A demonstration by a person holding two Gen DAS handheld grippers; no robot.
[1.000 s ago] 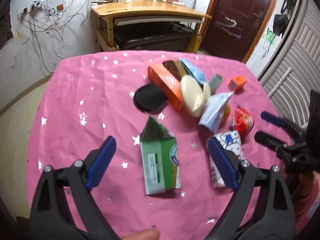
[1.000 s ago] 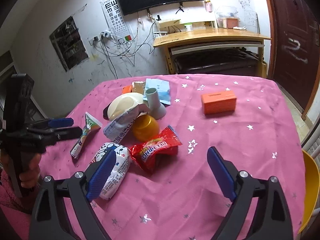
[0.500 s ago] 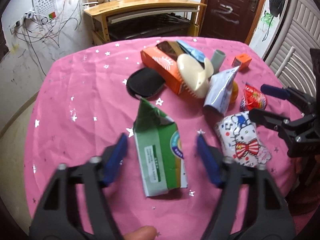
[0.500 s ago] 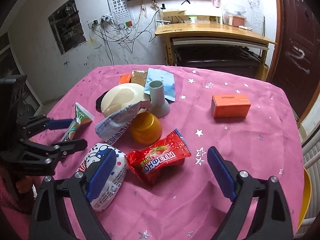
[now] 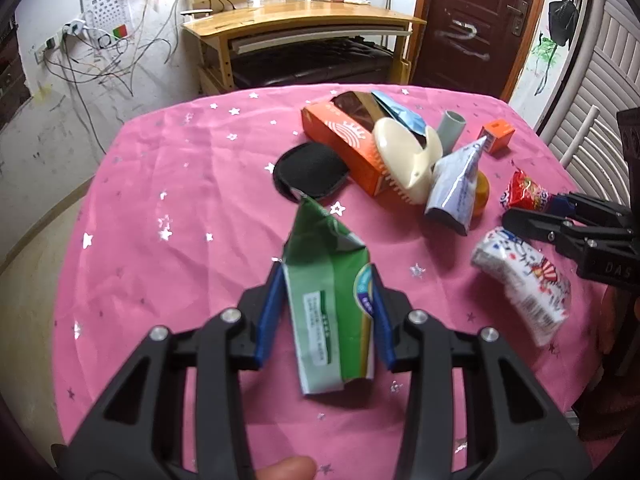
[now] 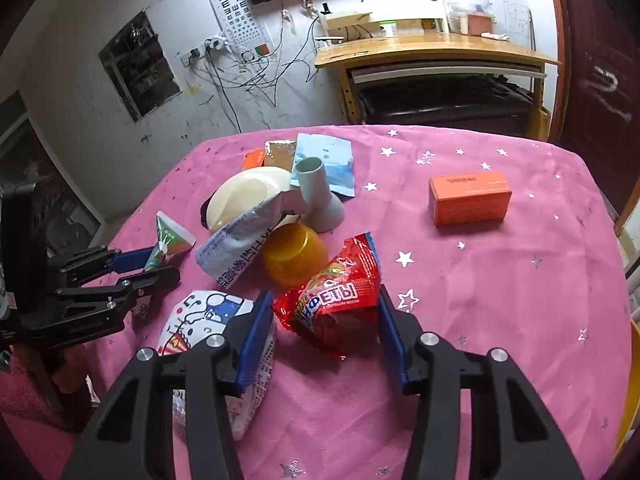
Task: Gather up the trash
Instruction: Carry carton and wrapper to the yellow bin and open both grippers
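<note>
Left wrist view is showing the left gripper [image 5: 326,312] with its blue pads standing against both sides of a flattened green carton [image 5: 332,300], which is lying on the pink star-printed worktop [image 5: 180,208]; its jaws have just been closing, and the pads are now pressing on the carton's edges. A fingertip [image 5: 286,468] is peeking in at the bottom edge. Beyond the carton, a black round pad [image 5: 310,168] is lying flat, touching an orange box [image 5: 344,144] that is carrying a cream brush [image 5: 404,160]. A silver pouch [image 5: 456,192] is leaning against a yellow cup [image 5: 480,196], and a grey tube [image 5: 452,128] is standing behind them. A white cartoon-print packet [image 5: 524,280] is lying near the right edge.

Right wrist view is showing the right gripper [image 6: 326,328] with a crumpled red snack bag [image 6: 336,296] between its blue pads; the jaws have just been closing, and both pads are sitting at the bag's sides, seemingly touching it, so the bag is being gripped. The white packet [image 6: 204,320] is lying just beside the left pad, partly under it. The yellow cup [image 6: 294,256] is sitting overturned just behind the red bag, with the silver pouch [image 6: 240,240] draped against it. A small orange box [image 6: 470,198] is standing well apart to the right. At the left edge, the other gripper [image 6: 156,264] is holding the green carton [image 6: 168,240].
</note>
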